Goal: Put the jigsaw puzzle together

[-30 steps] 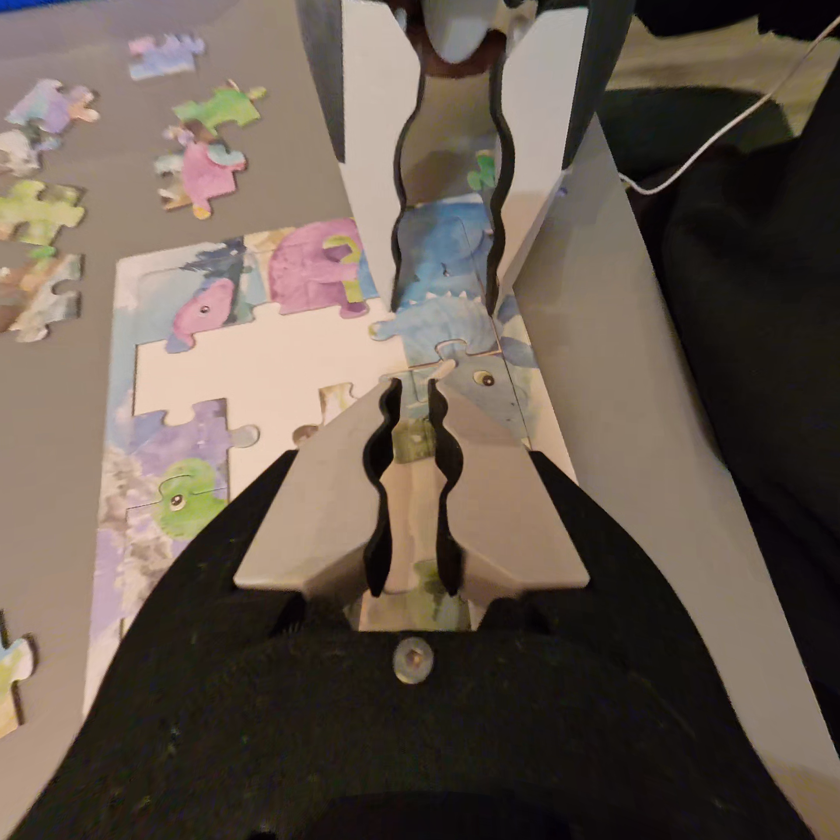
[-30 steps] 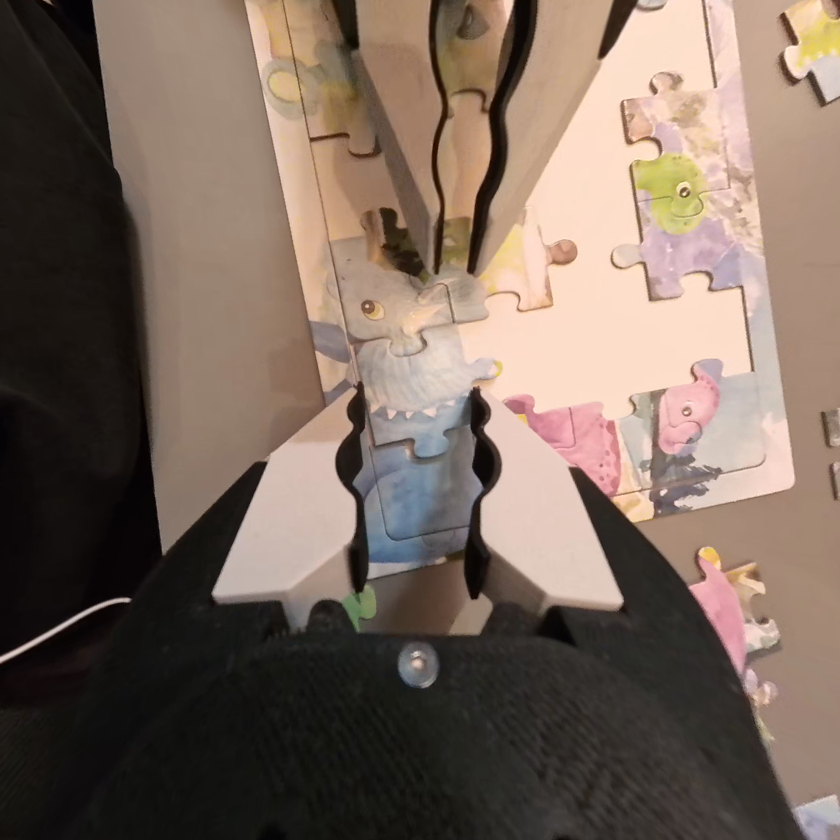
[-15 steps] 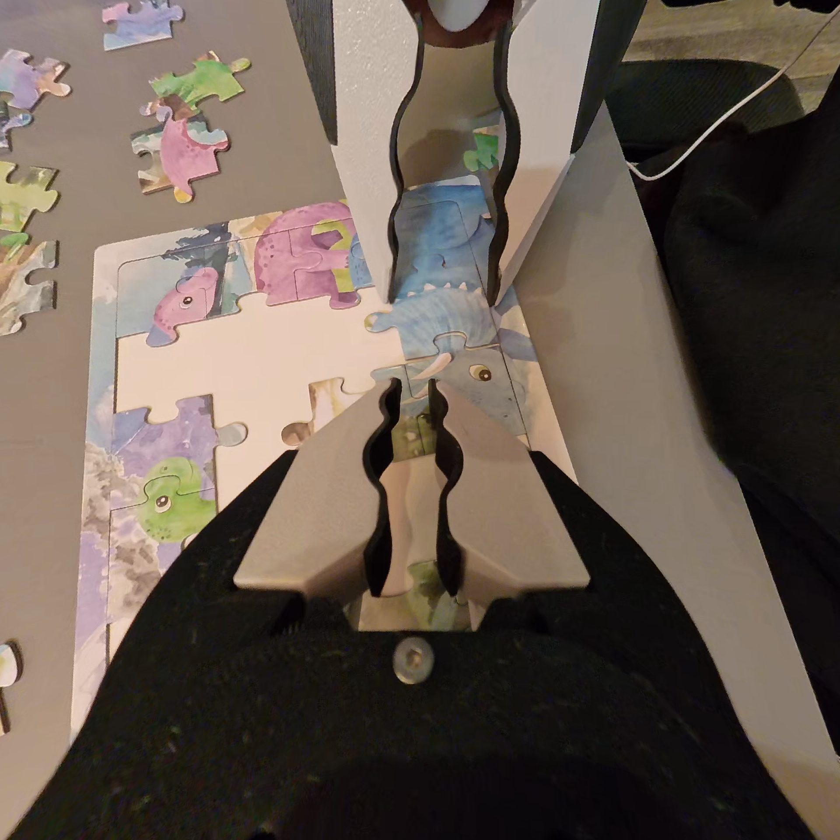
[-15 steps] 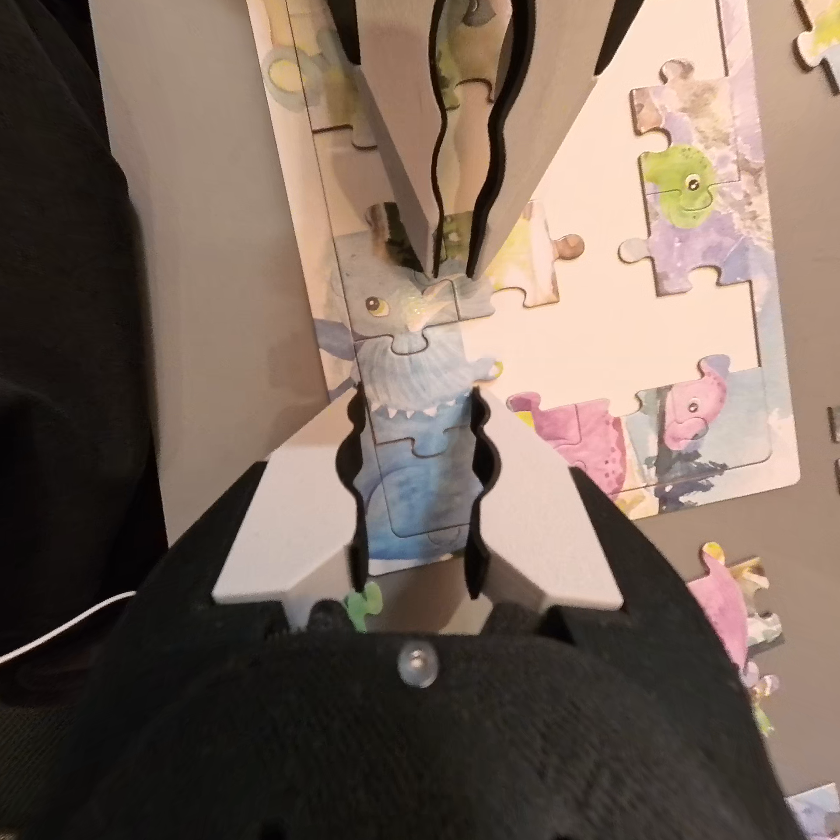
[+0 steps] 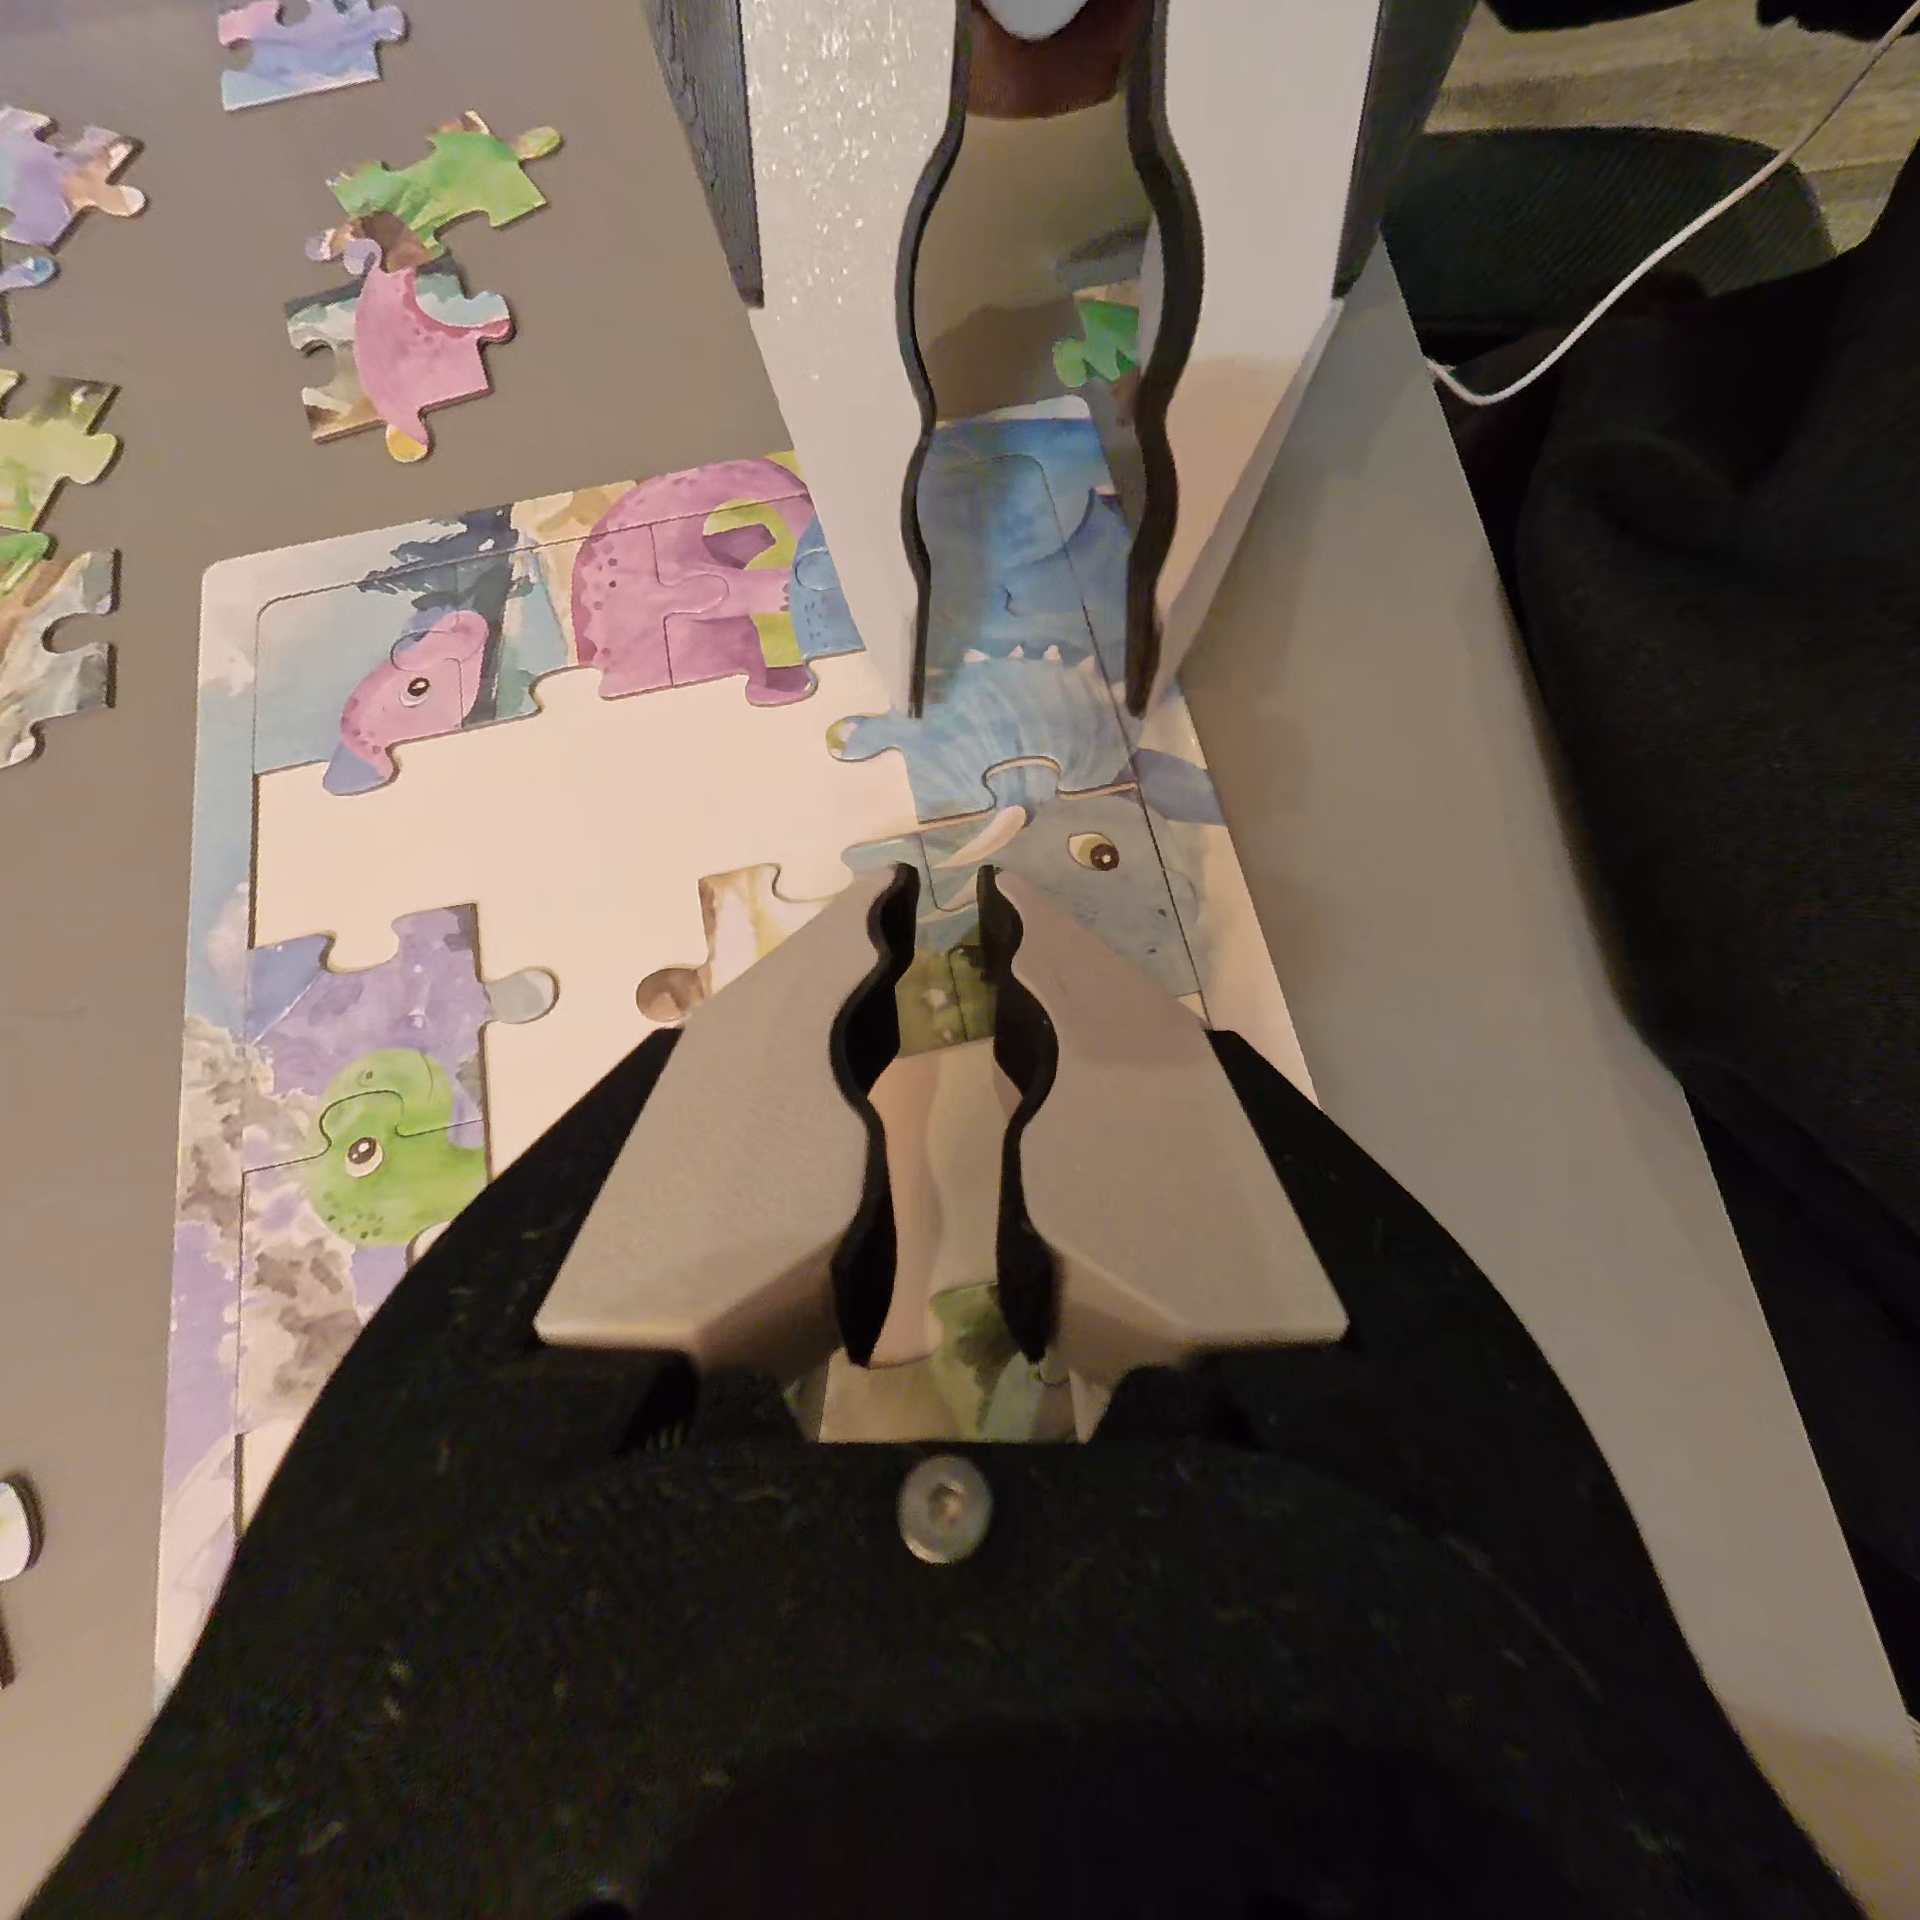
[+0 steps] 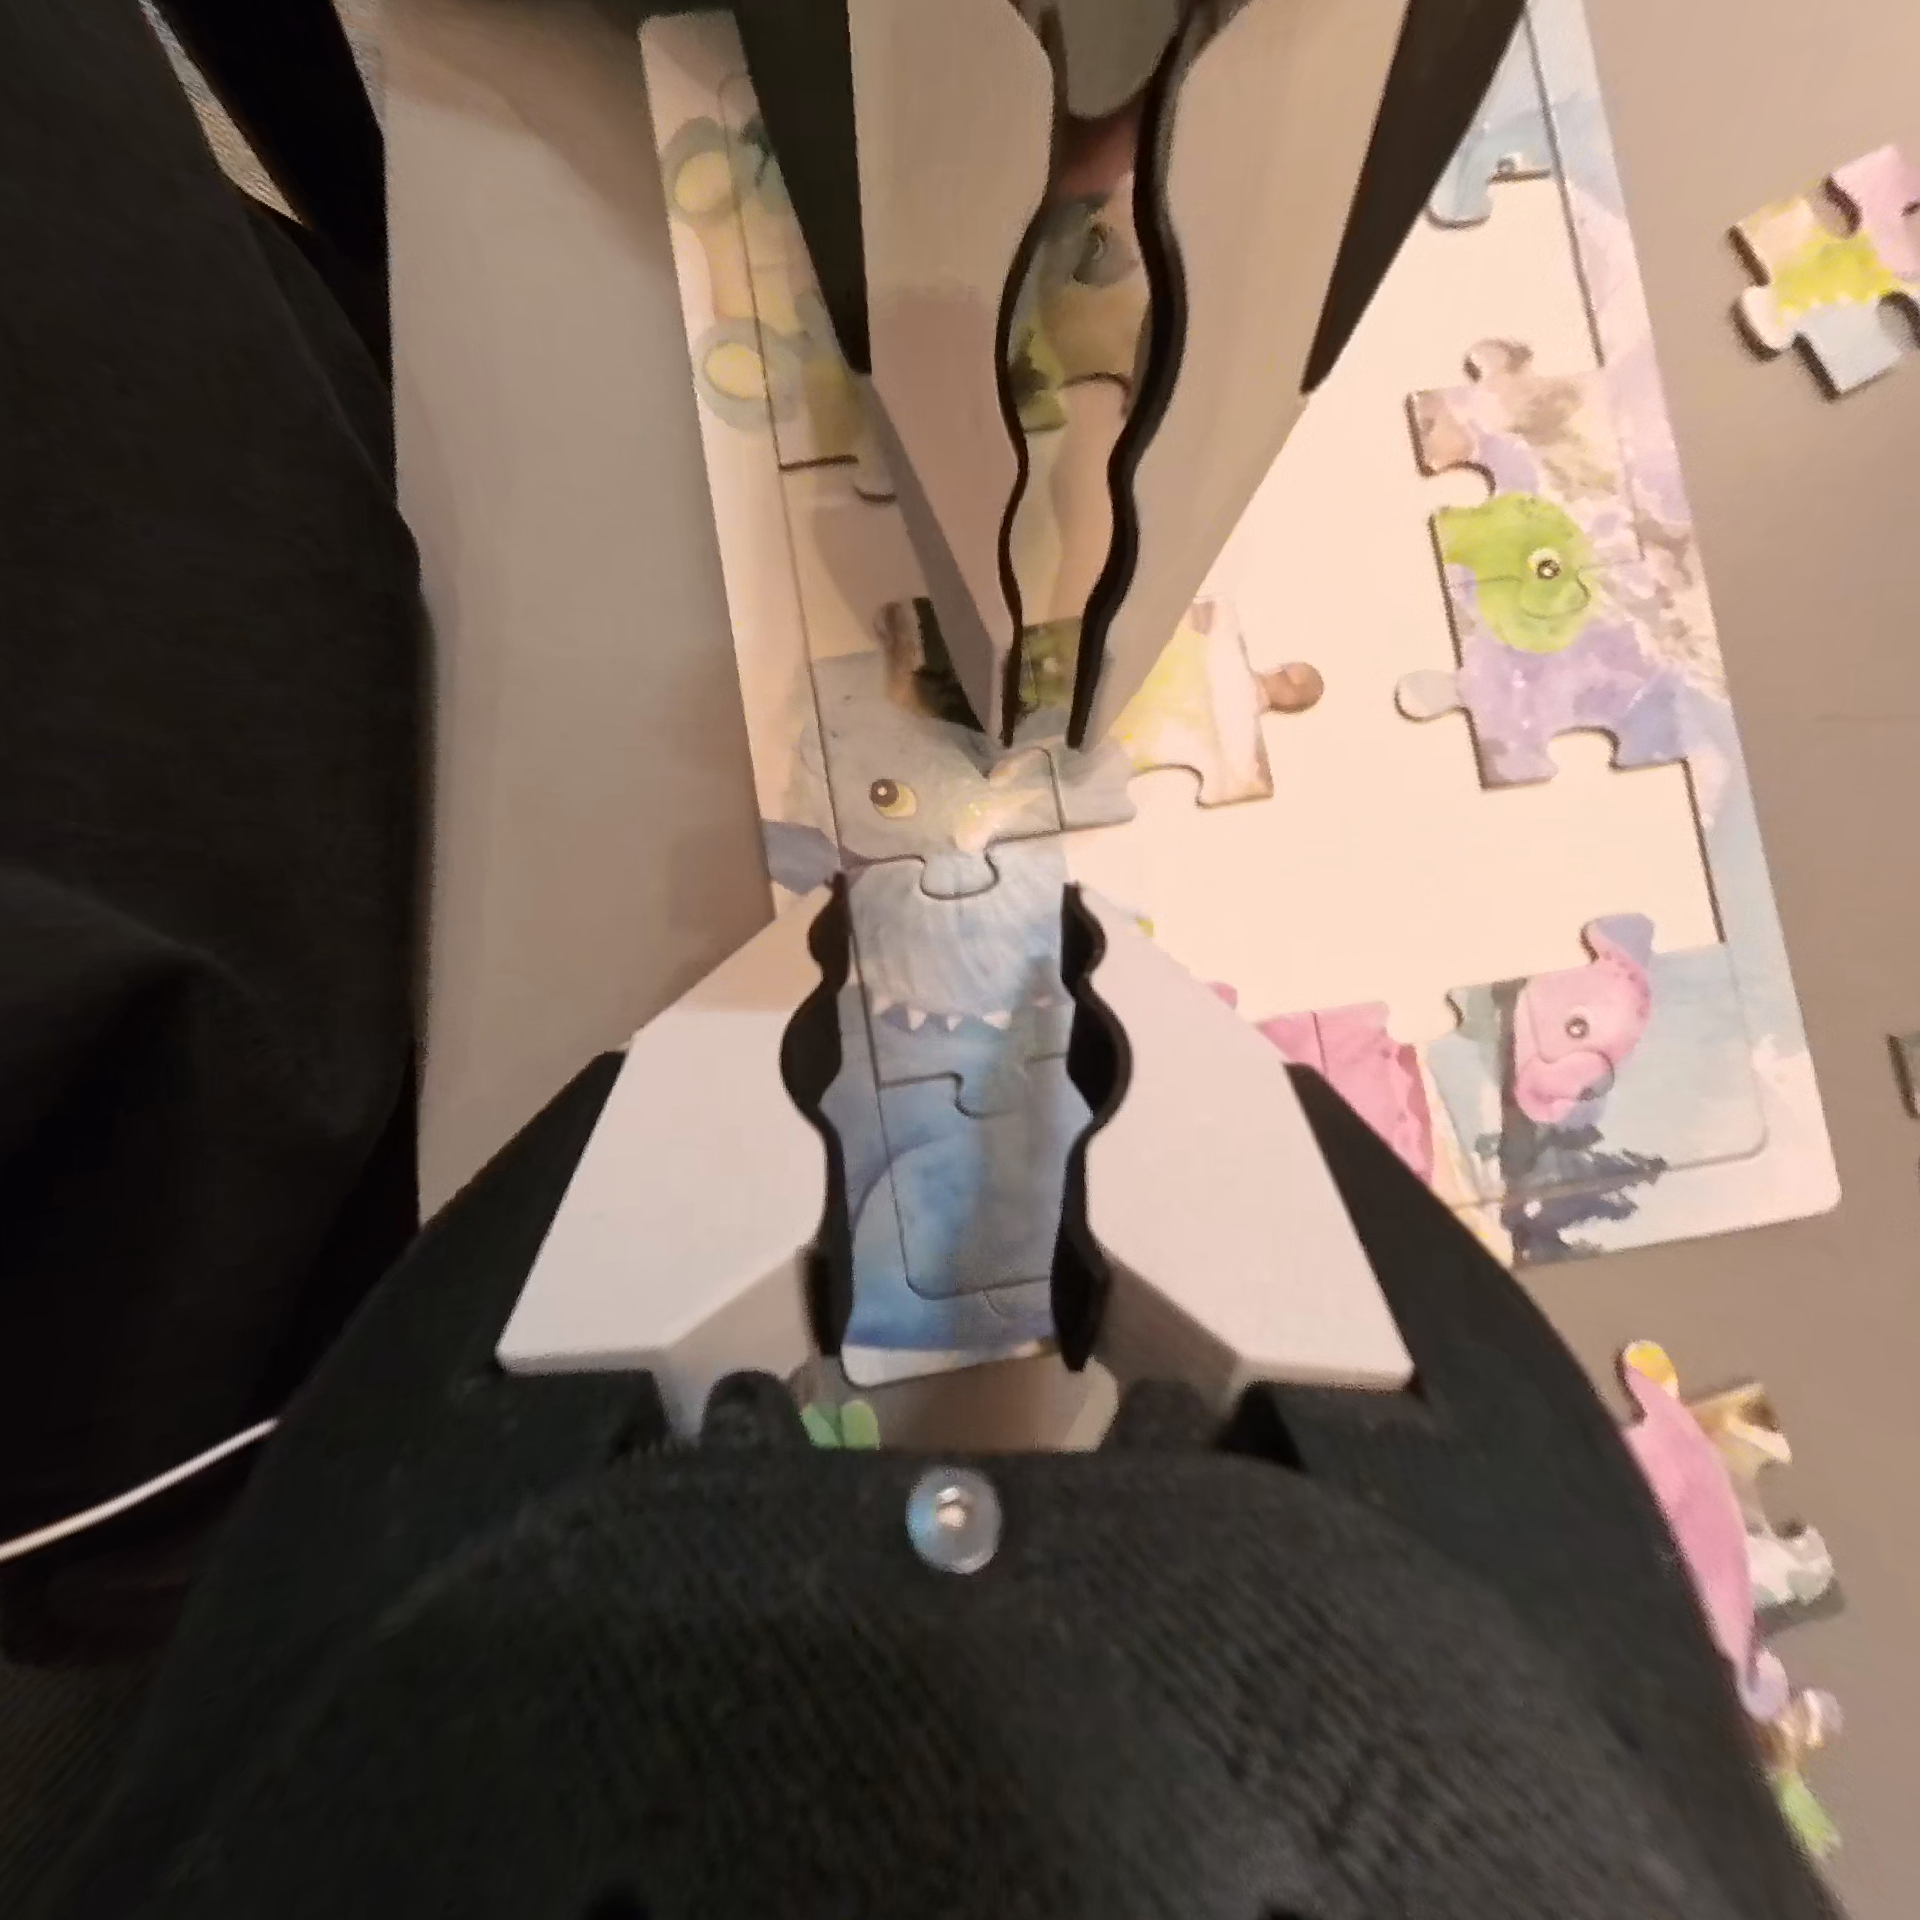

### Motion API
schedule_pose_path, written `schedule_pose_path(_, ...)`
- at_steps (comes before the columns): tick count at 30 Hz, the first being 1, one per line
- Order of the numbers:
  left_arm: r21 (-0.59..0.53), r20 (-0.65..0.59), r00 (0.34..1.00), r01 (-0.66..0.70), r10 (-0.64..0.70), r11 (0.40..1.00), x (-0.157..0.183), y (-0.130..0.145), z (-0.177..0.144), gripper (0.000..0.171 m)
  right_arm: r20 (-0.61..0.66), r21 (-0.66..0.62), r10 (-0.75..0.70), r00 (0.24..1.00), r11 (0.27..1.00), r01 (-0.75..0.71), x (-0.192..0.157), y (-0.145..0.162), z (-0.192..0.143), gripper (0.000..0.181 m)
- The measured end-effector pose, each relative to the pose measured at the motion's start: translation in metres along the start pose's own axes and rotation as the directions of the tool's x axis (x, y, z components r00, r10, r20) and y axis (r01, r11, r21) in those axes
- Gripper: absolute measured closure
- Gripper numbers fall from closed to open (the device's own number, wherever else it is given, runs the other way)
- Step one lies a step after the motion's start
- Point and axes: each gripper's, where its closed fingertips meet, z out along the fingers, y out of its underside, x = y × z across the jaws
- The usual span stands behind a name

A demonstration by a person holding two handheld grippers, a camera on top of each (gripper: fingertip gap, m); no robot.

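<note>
Left hand-held gripper (image 5: 943, 883), jaws nearly closed on nothing, presses the green piece (image 5: 940, 992) flush (right hand-held gripper (image 6: 956, 899), open, empty, should steady the blue pieces (image 6: 961, 1101)).

The puzzle board (image 5: 229, 665) looks like printed card with a soft sheen, its bare middle cream and smooth. Loose pieces (image 5: 400, 343) near the tabletop's far edge are the same card, matt, with pale cut edges. The tabletop (image 5: 94, 883) is matt grey and smooth. Each claw, left (image 5: 940, 883) and right (image 6: 951, 894), has matt grey plastic fingers (image 5: 717, 1174) lined with wavy black pads, on a rough black body with a shiny metal screw (image 5: 943, 1520).
</note>
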Motion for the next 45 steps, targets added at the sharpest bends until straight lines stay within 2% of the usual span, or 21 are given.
schedule_pose_path(5,-0.009,-0.009,1.000,-0.006,0.006,1.000,0.002,0.001,0.001,0.163,0.035,-0.047,0.005,0.999,0.999,-0.003,0.000,0.010,0.009,0.141)
schedule_pose_path(17,-0.015,-0.013,1.000,-0.011,0.011,1.000,0.003,0.002,0.002,0.163,0.000,-0.032,-0.008,1.000,0.999,0.008,0.002,0.013,0.004,0.146)
schedule_pose_path(27,-0.011,-0.010,1.000,-0.011,0.011,1.000,0.003,0.001,0.002,0.163,-0.006,0.020,0.063,0.998,0.998,-0.063,0.003,0.023,-0.012,0.162)
schedule_pose_path(29,-0.012,-0.010,1.000,-0.012,0.011,1.000,0.003,0.001,0.002,0.163,0.002,-0.017,0.080,0.997,0.997,-0.080,0.002,0.032,-0.007,0.160)
schedule_pose_path(34,-0.013,-0.009,1.000,-0.010,0.010,1.000,0.003,0.002,0.002,0.163,-0.031,0.001,0.072,0.997,0.997,-0.072,0.006,0.030,-0.015,0.160)
schedule_pose_path(37,-0.011,-0.010,1.000,-0.011,0.011,1.000,0.003,0.001,0.002,0.162,0.001,0.003,0.096,0.995,0.995,-0.096,0.002,0.032,-0.013,0.158)
schedule_pose_path(40,-0.010,-0.008,1.000,-0.010,0.010,1.000,0.003,0.000,0.003,0.160,-0.013,-0.010,0.078,0.997,0.997,-0.078,0.001,0.034,-0.012,0.159)
schedule_pose_path(45,-0.006,-0.010,1.000,-0.001,0.001,1.000,0.005,-0.002,0.006,0.150,-0.035,0.044,0.090,0.995,0.995,-0.089,0.004,0.027,-0.021,0.161)
